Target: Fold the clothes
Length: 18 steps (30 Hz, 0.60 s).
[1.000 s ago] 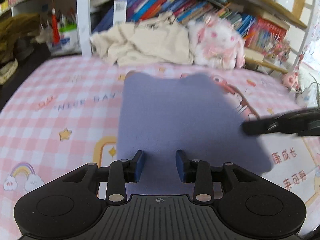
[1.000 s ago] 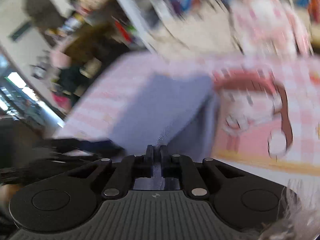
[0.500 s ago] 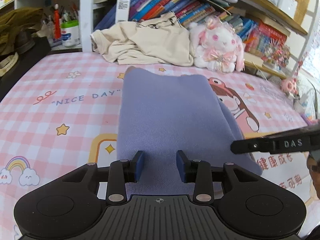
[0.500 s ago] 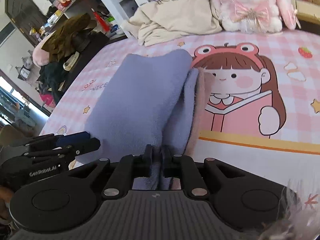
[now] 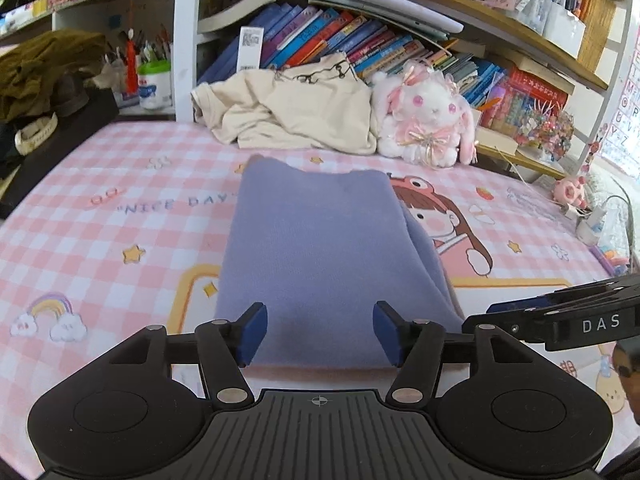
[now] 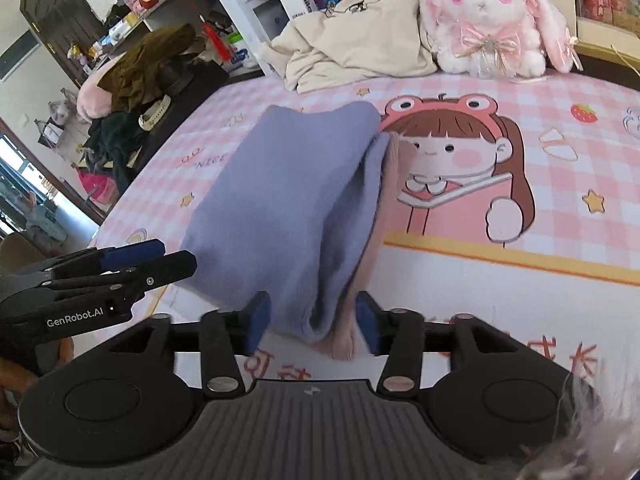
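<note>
A lavender garment (image 5: 320, 248) lies folded into a long rectangle on the pink checked sheet (image 5: 100, 240), with a pink inner layer showing along its right edge (image 6: 360, 276). My left gripper (image 5: 320, 334) is open at the garment's near edge, its blue pads apart and empty. My right gripper (image 6: 312, 322) is open too, its pads either side of the garment's (image 6: 280, 200) near right corner without pinching it. Each gripper shows in the other's view: the right gripper (image 5: 560, 316) at the right, the left gripper (image 6: 104, 276) at the left.
A crumpled cream garment (image 5: 296, 116) and a white-and-pink plush rabbit (image 5: 428, 120) lie at the back against a bookshelf (image 5: 360, 40). Dark clothes (image 6: 132, 92) pile beyond the left side of the sheet. Small items and a cable (image 5: 592, 216) lie at the right edge.
My right gripper has let go of the garment's corner and opened. My left gripper has opened wider. The garment now lies flat and still.
</note>
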Each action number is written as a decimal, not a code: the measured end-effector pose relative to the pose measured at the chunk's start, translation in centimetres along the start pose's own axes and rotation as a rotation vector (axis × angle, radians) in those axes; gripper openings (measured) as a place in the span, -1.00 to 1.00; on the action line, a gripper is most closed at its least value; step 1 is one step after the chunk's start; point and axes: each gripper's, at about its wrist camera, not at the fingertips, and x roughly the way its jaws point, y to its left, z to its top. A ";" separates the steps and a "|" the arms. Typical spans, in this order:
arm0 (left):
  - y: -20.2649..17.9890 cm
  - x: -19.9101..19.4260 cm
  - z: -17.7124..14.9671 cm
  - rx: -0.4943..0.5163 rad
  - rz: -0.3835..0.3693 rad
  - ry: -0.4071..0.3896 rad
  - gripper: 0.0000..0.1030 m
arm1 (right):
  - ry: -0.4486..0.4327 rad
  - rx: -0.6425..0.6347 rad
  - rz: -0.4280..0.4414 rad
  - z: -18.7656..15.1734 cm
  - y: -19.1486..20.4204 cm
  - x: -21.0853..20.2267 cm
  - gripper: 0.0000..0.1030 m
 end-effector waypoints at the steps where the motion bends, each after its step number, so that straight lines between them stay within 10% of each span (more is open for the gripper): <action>1: -0.1 -0.1 -0.2 -0.004 0.005 0.001 0.19 | 0.004 0.001 0.000 -0.1 -0.1 -0.1 0.16; 18: 0.3 -1.0 -2.0 -0.007 0.071 0.038 0.82 | 0.066 0.081 0.011 -1.1 0.0 0.8 0.30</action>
